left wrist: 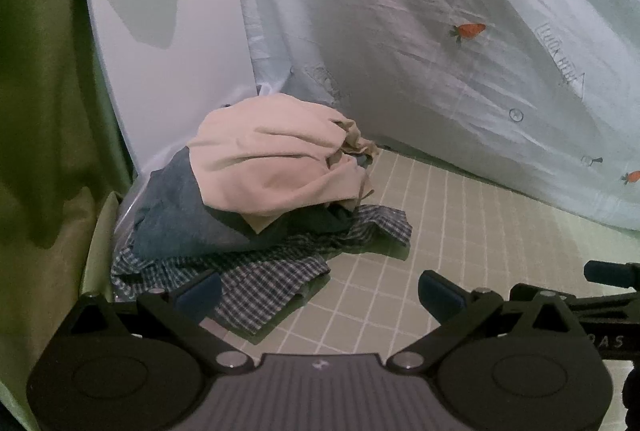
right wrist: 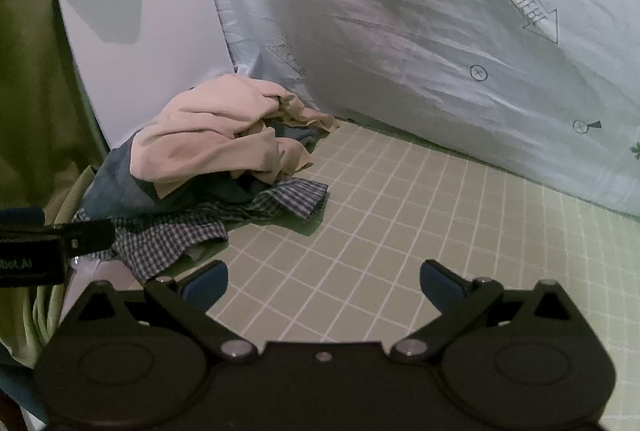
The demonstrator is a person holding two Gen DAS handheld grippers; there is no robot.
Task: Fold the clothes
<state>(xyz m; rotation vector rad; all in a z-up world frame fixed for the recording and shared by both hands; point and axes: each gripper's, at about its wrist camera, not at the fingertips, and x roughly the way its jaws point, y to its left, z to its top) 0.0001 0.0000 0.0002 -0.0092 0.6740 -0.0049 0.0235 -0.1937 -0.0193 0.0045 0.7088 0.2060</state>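
A pile of unfolded clothes lies at the left on a green grid-pattern sheet [left wrist: 440, 231]. A beige garment [left wrist: 272, 159] sits on top, over a dark blue one [left wrist: 176, 219], with a blue-white checked shirt [left wrist: 256, 283] at the bottom. The same pile shows in the right wrist view: beige garment [right wrist: 208, 139], checked shirt [right wrist: 176, 239]. My left gripper [left wrist: 320, 295] is open and empty, its left finger just over the checked shirt's edge. My right gripper [right wrist: 324, 283] is open and empty over the bare sheet, right of the pile.
A pale blue quilt [left wrist: 460, 51] with carrot prints rises behind the sheet [right wrist: 400, 231]. A white panel [left wrist: 160, 31] stands behind the pile. A green curtain [left wrist: 40, 111] hangs at the left. The left gripper's body [right wrist: 36, 247] shows at the right wrist view's left edge.
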